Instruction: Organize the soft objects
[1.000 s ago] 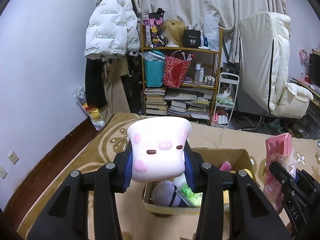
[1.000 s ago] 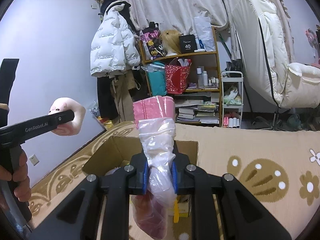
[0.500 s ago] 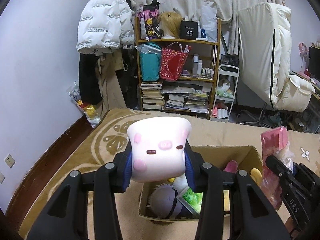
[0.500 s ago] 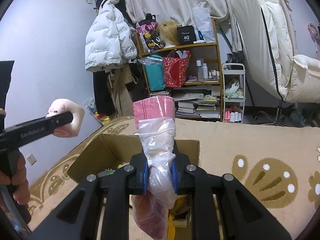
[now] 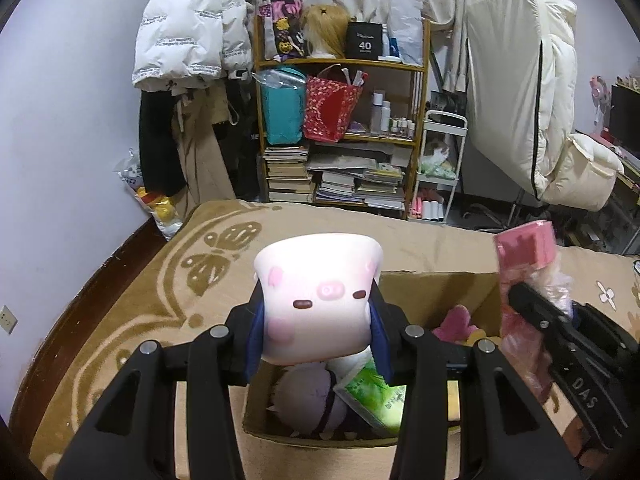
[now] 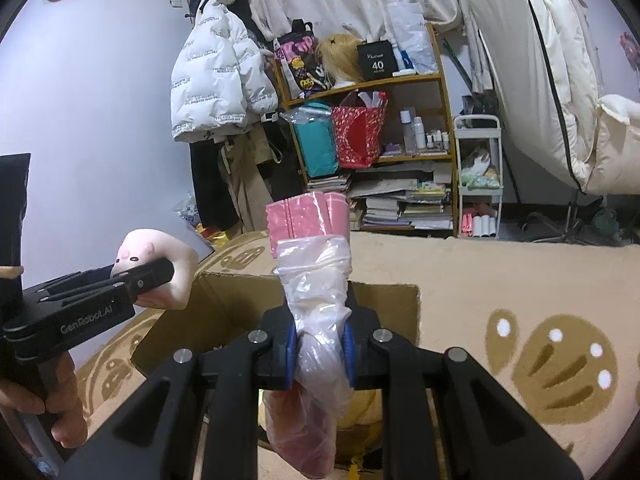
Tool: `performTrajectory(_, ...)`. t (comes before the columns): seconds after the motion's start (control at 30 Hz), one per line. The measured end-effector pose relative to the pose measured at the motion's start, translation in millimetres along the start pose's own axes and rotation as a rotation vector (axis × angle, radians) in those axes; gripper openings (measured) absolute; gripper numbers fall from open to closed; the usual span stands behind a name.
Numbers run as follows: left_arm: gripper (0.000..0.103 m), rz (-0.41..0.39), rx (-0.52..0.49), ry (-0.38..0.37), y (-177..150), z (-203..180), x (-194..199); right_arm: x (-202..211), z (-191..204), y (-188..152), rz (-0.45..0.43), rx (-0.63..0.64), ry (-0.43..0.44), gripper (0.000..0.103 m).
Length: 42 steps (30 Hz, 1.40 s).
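My left gripper [image 5: 318,328] is shut on a white-and-pink pig plush [image 5: 318,292] and holds it above the near left part of an open cardboard box [image 5: 436,284]. The plush and left gripper also show in the right wrist view [image 6: 156,276]. My right gripper [image 6: 319,344] is shut on a pink item in a clear plastic bag [image 6: 316,280], held over the box [image 6: 236,300]; it appears at the right of the left wrist view [image 5: 524,264]. Inside the box lie a purple plush [image 5: 308,400], a green packet [image 5: 376,396] and a pink soft toy [image 5: 454,322].
The box sits on a tan patterned blanket [image 5: 168,292]. Behind stand a cluttered wooden shelf [image 5: 340,120] with books and bags, a hanging white puffer jacket [image 5: 188,28], a small white cart [image 5: 438,168] and a chair draped in a cream duvet [image 5: 528,92].
Both grippers have moved forward and down over the box, so more of its inside shows. Each still holds its object.
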<state>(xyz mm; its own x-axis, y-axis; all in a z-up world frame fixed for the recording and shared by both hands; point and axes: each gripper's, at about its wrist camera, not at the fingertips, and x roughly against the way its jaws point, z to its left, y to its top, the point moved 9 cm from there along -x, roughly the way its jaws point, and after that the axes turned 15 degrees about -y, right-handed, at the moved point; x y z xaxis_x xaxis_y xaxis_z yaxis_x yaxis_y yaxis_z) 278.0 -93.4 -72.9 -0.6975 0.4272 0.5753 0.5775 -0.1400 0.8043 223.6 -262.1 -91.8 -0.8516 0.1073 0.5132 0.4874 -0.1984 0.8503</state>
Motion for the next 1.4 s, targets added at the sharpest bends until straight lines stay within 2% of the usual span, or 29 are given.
performTrajectory(0.2, 0.044, 0.037, -0.001, -0.008, -11, -6, -8, -10, 6, -8, 0.03, -0.006, 0.022, 0.023)
performTrajectory(0.27, 0.048, 0.053, 0.004, -0.004, -16, -4, -10, -14, 8, -11, 0.049, -0.016, 0.041, 0.024)
performTrajectory(0.37, 0.052, 0.057, 0.029, 0.032, -23, 3, -10, -19, 10, -13, 0.082, -0.031, 0.06, 0.033)
performTrajectory(0.43, 0.055, 0.056, 0.055, 0.046, -27, 8, -9, -21, 11, -14, 0.095, -0.037, 0.069, 0.042)
performTrajectory(0.53, 0.057, 0.066, 0.086, 0.036, -31, 13, -8, -18, 10, -13, 0.1, -0.047, 0.079, 0.053)
performTrajectory(0.6, 0.058, 0.068, 0.088, 0.051, -32, 16, -4, -14, 10, -12, 0.096, -0.039, 0.079, 0.055)
performTrajectory(0.67, 0.067, 0.061, 0.087, 0.057, -31, 17, 1, -10, 10, -10, 0.092, -0.03, 0.072, 0.056)
performTrajectory(0.77, 0.078, 0.028, 0.075, 0.087, -27, 18, 14, -4, 8, -9, 0.094, -0.03, 0.065, 0.068)
performTrajectory(0.87, 0.083, 0.02, 0.059, 0.112, -24, 19, 27, 2, 5, -7, 0.094, -0.037, 0.058, 0.077)
performTrajectory(0.93, 0.084, 0.016, 0.057, 0.118, -23, 20, 35, 8, 3, -7, 0.093, -0.037, 0.057, 0.086)
performTrajectory(1.07, 0.097, -0.002, 0.059, 0.126, -20, 19, 55, 17, 2, -6, 0.093, -0.03, 0.05, 0.092)
performTrajectory(1.13, 0.099, -0.009, 0.058, 0.13, -19, 19, 64, 26, 0, -5, 0.083, -0.021, 0.044, 0.103)
performTrajectory(1.3, 0.1, -0.008, 0.064, 0.112, -21, 14, 88, 48, -2, 1, 0.057, -0.017, 0.041, 0.103)
performTrajectory(1.4, 0.103, -0.034, 0.054, 0.11, -19, 11, 108, 66, -2, 4, 0.042, -0.006, 0.035, 0.103)
